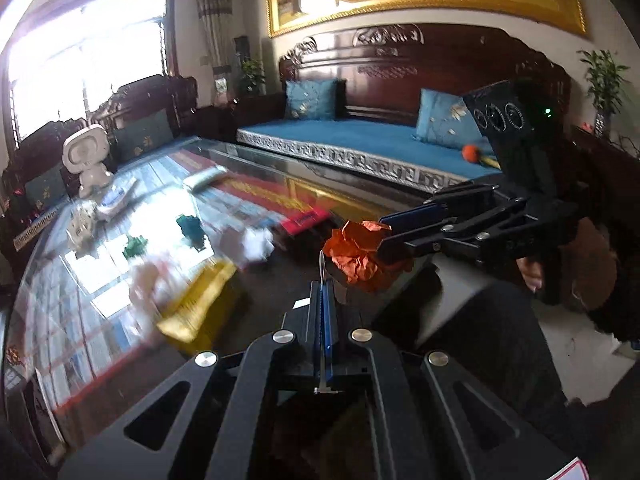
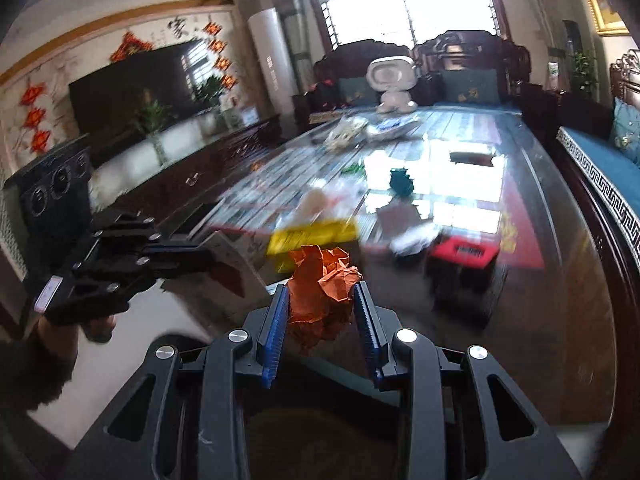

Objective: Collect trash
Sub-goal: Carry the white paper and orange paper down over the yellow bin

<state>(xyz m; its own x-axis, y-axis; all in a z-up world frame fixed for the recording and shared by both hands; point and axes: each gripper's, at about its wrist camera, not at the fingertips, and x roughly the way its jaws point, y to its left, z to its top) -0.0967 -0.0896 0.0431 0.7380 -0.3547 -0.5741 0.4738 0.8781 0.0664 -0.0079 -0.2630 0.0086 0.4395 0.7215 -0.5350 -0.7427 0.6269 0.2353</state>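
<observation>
My right gripper [image 2: 321, 292] is shut on a crumpled orange paper ball [image 2: 322, 286] and holds it in the air near the glass table's near end; it shows from the side in the left wrist view [image 1: 382, 236], with the ball [image 1: 356, 254] at its tips. My left gripper [image 1: 323, 286] is shut, with a thin white sheet edge pinched between its fingers; it shows in the right wrist view [image 2: 208, 254]. On the table lie a white crumpled paper [image 1: 250, 244], two dark green wads [image 1: 190, 226] [image 1: 134, 246] and a pale wad [image 1: 148, 280].
The long glass table [image 2: 560, 320] also holds a yellow box [image 2: 312, 236], a red packet [image 2: 464, 254], a white robot figure [image 2: 394, 84] and small packets. A blue-cushioned wooden sofa [image 1: 360, 140] runs along the right. A TV cabinet [image 2: 180, 184] stands left.
</observation>
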